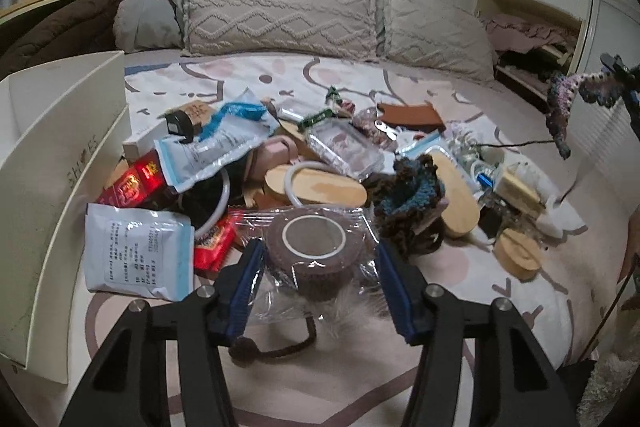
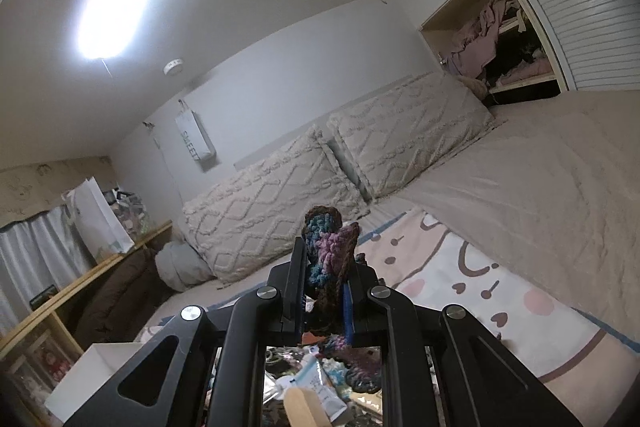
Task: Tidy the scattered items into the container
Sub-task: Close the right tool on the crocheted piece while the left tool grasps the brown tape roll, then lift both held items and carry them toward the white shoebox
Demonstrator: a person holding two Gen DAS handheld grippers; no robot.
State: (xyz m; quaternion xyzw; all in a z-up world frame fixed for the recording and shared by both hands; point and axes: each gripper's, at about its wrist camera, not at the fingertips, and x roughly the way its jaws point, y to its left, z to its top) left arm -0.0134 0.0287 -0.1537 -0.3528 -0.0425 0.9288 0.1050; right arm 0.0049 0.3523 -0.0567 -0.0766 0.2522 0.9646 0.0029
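Two blue-padded fingers of the left gripper (image 1: 320, 287) stand wide apart in the lower middle of the left wrist view, and the wrapped brown tape roll (image 1: 314, 247) lies between them, its clear wrapper spread toward both pads; whether either pad touches the wrapper I cannot tell. Just below the roll a brown cord with a knobbed end (image 1: 272, 347) curls across the patterned blanket (image 1: 460, 307). Above the roll lies the heap of scattered items: a white ring (image 1: 304, 187) resting on an oval wooden lid (image 1: 320, 187), a dark blue-and-brown crocheted piece (image 1: 412, 199) to the right of the roll, a white printed sachet (image 1: 138, 251) to its left, and a red packet (image 1: 212, 243) between sachet and roll. The white container (image 1: 60, 147) stands along the left edge of the frame, well apart from the fingers. In the right wrist view the right gripper (image 2: 322, 287) is closed tight on a multicoloured crocheted piece (image 2: 326, 247) (blue, pink and brown yarn), which sticks up above the fingertips in the middle of the frame and hangs down below them too. That same piece appears at the right edge of the left wrist view, held above the heap. Behind it two textured pillows (image 2: 304, 195) lean against the wall.
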